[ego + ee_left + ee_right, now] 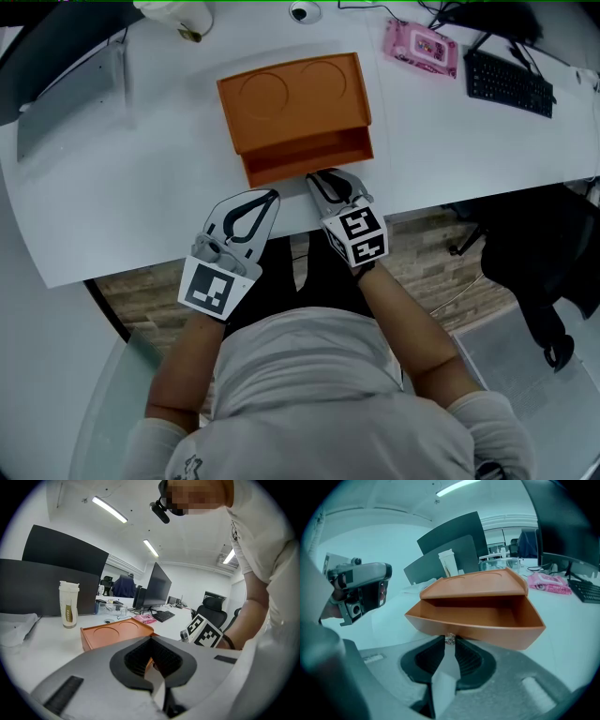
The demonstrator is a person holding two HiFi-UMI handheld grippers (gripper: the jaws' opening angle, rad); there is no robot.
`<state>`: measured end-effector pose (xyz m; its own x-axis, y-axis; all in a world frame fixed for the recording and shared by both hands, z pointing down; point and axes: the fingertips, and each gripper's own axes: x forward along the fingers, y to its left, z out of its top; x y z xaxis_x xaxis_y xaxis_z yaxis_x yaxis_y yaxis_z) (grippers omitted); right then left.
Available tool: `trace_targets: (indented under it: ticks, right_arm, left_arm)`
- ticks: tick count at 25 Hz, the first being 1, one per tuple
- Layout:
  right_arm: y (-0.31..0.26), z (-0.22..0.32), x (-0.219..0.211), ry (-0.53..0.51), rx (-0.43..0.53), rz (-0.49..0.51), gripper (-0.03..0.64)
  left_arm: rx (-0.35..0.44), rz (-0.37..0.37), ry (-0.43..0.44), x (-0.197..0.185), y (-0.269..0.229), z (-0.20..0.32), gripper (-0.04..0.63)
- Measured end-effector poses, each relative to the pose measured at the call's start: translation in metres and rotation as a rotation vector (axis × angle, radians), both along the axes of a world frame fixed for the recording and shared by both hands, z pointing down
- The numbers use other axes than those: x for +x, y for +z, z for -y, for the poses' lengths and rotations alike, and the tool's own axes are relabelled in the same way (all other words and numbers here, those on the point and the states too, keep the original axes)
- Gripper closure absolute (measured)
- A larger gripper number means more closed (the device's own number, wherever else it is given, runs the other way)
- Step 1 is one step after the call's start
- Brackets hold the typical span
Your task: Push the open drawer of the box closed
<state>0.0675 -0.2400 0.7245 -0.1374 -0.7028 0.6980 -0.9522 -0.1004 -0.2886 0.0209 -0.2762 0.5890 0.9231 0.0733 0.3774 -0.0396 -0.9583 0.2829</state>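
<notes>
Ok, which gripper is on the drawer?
The right gripper, its tips closed on the knob of the orange drawer; the left gripper is shut, empty, short of the box.

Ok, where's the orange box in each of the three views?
Head view: orange box upper centre, its open drawer pulled out below it.
Left gripper view: box left of centre, just above the jaws.
Right gripper view: box centre, open drawer facing forward.
Shared landmark: pink pack, right of the box in all three.

Grey left gripper (271,196) and right gripper (317,175), black-padded, checker-marked cubes (360,234); white T-shirt (309,394).
</notes>
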Motion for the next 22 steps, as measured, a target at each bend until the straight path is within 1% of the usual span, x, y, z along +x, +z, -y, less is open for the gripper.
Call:
trace_targets:
  ticks: [3,9,22]
  right_arm:
    - [-0.001,0.009,0.005,-0.001,0.001,-0.001,0.546]
    - [-0.001,0.029,0.014,-0.007,0.003,-0.004,0.546]
    - [-0.001,0.055,0.027,-0.011,0.023,-0.021,0.546]
  left_arm:
    - [0.009,-0.005,0.002,0.002,-0.001,0.007,0.597]
    - [0.004,-0.005,-0.011,0.004,-0.002,0.019,0.597]
    - [-0.003,0.007,-0.013,0.004,0.003,0.028,0.597]
